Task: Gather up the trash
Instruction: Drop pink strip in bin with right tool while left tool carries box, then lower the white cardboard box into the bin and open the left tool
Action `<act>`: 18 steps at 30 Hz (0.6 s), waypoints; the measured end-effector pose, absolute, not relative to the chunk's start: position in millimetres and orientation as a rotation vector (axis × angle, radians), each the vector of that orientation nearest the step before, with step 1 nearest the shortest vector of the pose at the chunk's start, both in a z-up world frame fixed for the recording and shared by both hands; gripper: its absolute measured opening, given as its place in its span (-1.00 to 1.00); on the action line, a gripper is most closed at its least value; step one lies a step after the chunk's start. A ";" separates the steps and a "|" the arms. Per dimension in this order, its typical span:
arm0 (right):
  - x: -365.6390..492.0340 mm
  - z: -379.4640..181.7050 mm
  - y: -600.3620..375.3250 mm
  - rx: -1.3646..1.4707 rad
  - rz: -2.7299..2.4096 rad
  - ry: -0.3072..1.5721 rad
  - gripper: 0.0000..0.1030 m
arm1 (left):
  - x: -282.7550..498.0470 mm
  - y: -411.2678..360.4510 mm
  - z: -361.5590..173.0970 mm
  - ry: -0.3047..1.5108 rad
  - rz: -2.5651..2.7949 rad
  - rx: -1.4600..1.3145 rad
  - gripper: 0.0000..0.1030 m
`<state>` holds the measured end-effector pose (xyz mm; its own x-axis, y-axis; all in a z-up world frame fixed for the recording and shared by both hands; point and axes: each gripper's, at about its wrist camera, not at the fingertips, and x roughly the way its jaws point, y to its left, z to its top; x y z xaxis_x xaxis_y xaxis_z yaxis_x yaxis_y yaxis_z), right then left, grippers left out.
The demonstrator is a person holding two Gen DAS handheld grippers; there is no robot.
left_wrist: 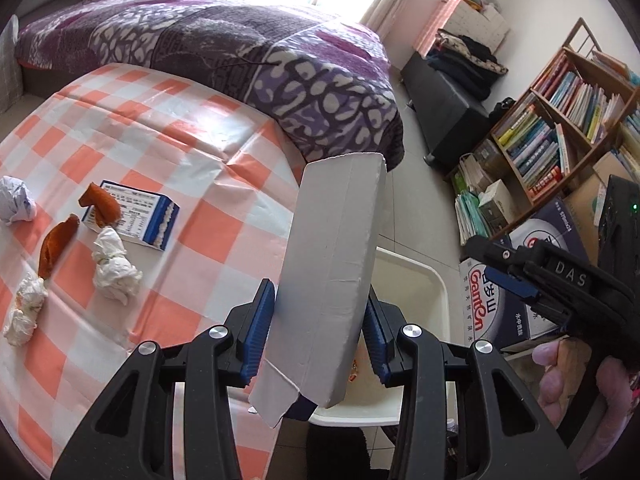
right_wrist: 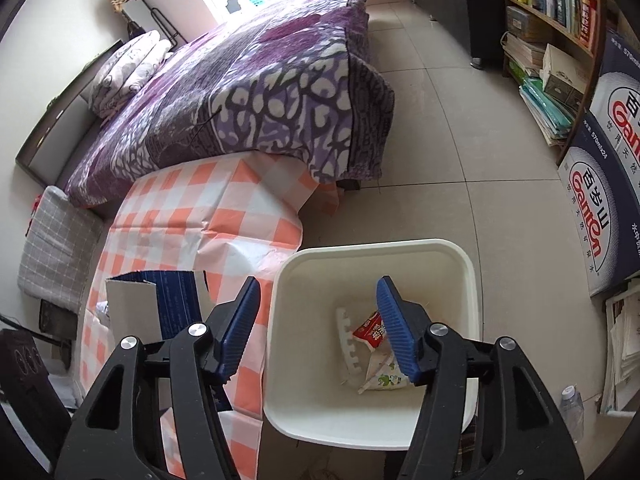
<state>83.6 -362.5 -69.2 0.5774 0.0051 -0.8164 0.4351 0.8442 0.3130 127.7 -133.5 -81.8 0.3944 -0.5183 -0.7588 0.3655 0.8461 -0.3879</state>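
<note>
My left gripper (left_wrist: 318, 338) is shut on a long white-grey carton (left_wrist: 332, 264), held upright and tilted over the white trash bin (left_wrist: 424, 276) beside the table. The carton also shows in the right wrist view (right_wrist: 134, 308). My right gripper (right_wrist: 316, 328) is open and empty, above the bin (right_wrist: 400, 252), which holds a red wrapper (right_wrist: 370, 330) and other scraps. On the checked tablecloth (left_wrist: 160, 128) lie a blue-white box (left_wrist: 138, 214), orange peels (left_wrist: 56, 240), and crumpled tissues (left_wrist: 114, 268).
A bed with a purple blanket (left_wrist: 248, 52) lies beyond the table. A bookshelf (left_wrist: 560, 120) and Ganten water boxes (right_wrist: 600, 208) stand to the right on the tiled floor. A black ottoman (left_wrist: 444, 96) stands by the wall.
</note>
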 end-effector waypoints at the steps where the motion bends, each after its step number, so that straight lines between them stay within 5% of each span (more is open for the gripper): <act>1: 82.3 -68.5 -367.0 0.533 -0.274 0.921 0.15 | 126.0 -138.8 -83.3 1.027 -0.572 -0.162 -0.18; 12: 62.1 -66.0 -410.3 0.668 -0.332 0.860 0.32 | 109.2 -194.0 -96.1 1.079 -0.683 -0.144 -0.16; 18: 54.8 -65.1 -424.4 0.722 -0.354 0.828 0.48 | 107.2 -209.3 -99.6 1.099 -0.729 -0.178 0.30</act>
